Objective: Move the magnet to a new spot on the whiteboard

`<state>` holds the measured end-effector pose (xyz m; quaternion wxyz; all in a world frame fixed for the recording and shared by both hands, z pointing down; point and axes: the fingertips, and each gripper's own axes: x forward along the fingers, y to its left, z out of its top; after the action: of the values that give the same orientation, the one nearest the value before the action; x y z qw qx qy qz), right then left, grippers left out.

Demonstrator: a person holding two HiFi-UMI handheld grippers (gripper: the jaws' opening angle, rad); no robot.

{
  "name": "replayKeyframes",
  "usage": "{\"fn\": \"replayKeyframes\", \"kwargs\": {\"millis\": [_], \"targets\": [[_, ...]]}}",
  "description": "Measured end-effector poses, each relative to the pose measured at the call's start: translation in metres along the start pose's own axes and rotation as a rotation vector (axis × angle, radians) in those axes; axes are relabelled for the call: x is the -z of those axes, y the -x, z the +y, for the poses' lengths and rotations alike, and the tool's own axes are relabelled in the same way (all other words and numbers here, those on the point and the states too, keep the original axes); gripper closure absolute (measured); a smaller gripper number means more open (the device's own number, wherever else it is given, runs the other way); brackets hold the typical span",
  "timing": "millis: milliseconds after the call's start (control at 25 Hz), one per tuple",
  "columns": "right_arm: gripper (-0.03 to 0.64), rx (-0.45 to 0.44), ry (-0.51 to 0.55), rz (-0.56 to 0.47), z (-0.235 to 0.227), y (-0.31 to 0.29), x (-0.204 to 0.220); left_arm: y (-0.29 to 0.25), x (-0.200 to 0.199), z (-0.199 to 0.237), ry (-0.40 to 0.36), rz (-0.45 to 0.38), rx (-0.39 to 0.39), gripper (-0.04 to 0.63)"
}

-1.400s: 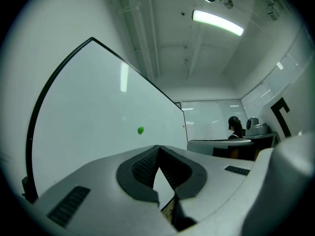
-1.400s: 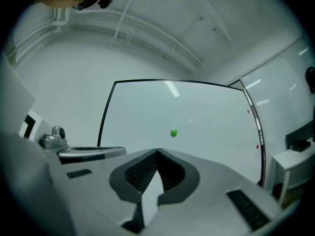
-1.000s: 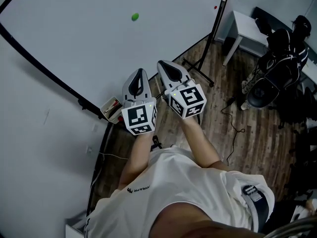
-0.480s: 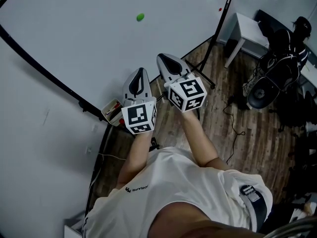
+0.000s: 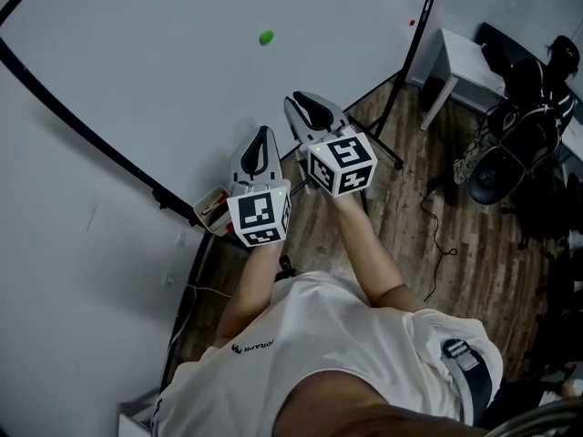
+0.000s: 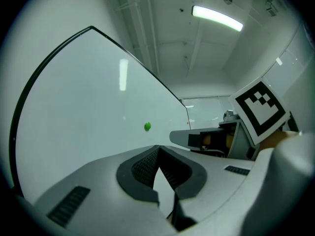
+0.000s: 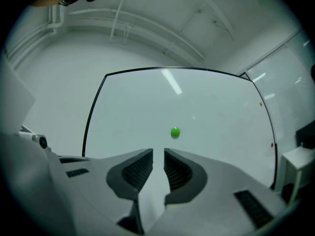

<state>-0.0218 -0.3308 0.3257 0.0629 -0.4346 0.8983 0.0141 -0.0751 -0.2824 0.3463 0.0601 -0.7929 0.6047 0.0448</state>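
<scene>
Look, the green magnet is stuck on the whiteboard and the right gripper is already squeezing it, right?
Not quite. The green magnet is stuck on the whiteboard, but the right gripper is not squeezing it. The right gripper view shows its jaws, which have just been opening, apart and empty, with the magnet farther ahead on the board.

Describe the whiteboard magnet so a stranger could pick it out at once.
Find the large black-framed white whiteboard. Near its middle sits a small round green magnet. Unlike the tiny red dots by the right edge, it is green and larger.
</scene>
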Motion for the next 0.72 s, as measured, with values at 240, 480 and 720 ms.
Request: {"fn": "replayKeyframes", "kwargs": {"millis": [240,480,720], "targets": [[0.534,-0.003,-0.004,-0.001,-0.002,-0.013,0.001,0.0,0.004,0.008,0.002,0.002,-0.01,0.592],[0.508,-0.001,-0.005,-0.005,-0.01,-0.019,-0.004,-0.001,0.009,0.006,0.006,0.013,-0.008,0.592],[0.5,-0.003,0.014,-0.003,-0.014,-0.028,-0.009,0.0,0.011,0.005,0.005,0.014,-0.012,0.592]]}}
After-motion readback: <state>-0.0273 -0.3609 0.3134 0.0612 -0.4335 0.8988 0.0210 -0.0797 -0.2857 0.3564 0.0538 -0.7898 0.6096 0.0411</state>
